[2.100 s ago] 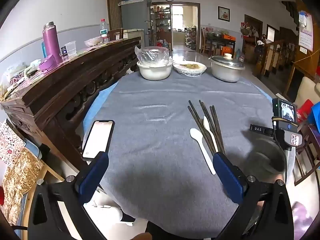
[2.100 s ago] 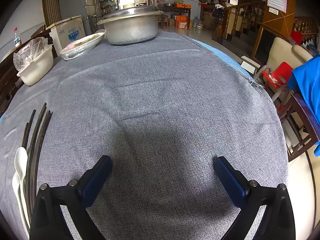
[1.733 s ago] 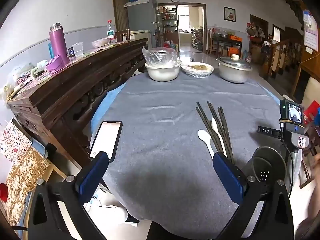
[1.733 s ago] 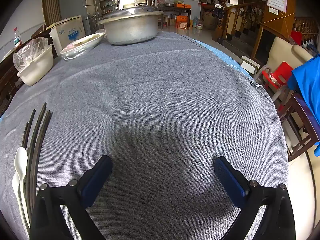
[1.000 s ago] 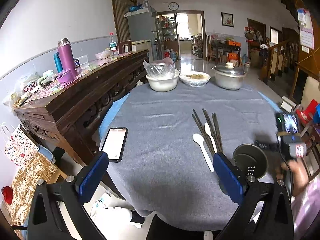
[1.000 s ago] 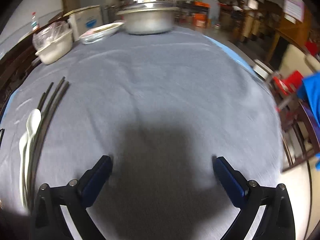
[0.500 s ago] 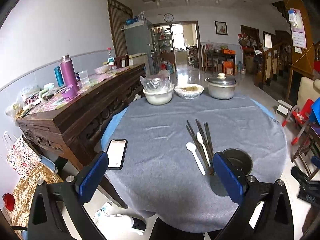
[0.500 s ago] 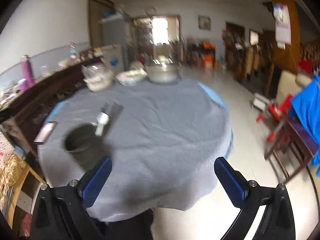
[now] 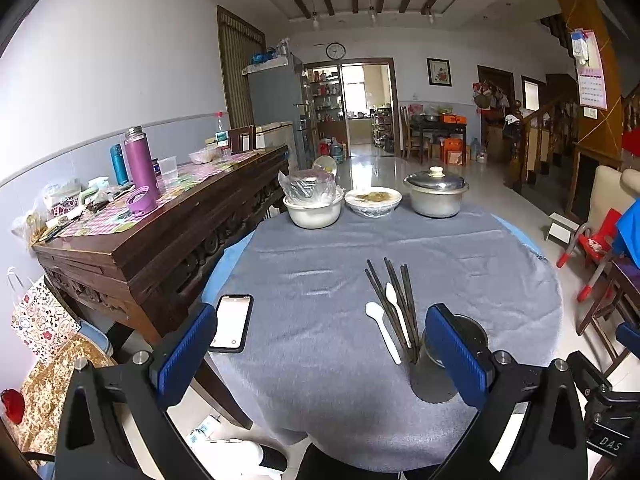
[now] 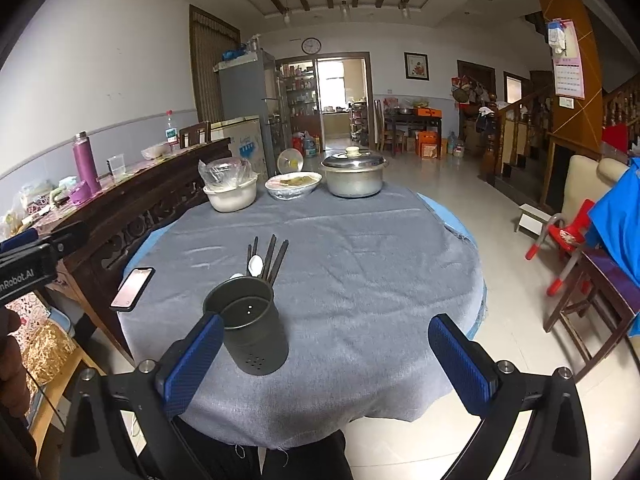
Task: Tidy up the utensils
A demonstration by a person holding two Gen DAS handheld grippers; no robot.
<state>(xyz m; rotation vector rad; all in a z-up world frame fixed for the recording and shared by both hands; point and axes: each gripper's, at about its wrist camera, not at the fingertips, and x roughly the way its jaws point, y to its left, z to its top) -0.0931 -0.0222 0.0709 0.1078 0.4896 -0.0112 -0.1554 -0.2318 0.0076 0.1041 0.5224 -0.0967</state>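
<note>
Several dark chopsticks (image 9: pixel 394 300) and two white spoons (image 9: pixel 382 330) lie together on the grey tablecloth (image 9: pixel 312 280). A dark metal utensil holder (image 10: pixel 252 330) stands upright just in front of them, near the table's front edge; the left wrist view shows the holder (image 9: pixel 448 364) too. My left gripper (image 9: pixel 320 352) is open, held back from the table. My right gripper (image 10: pixel 326 360) is open too, pulled back above the front edge, with the holder just beyond its left finger. Chopstick tips (image 10: pixel 272 258) and a spoon bowl (image 10: pixel 255 265) show behind the holder.
A phone (image 9: pixel 232 322) lies at the table's left edge. At the far side stand a white bowl (image 9: pixel 314 210) with a plastic bag, a covered dish (image 9: pixel 373 201) and a lidded metal pot (image 9: pixel 436 196). A dark wooden sideboard (image 9: pixel 160 232) runs along the left. Chairs (image 10: pixel 576 256) stand at the right.
Both grippers have drawn back and up from the table. The utensil holder, earlier at the table's right edge beside the right gripper, now stands on the cloth in front of the chopsticks.
</note>
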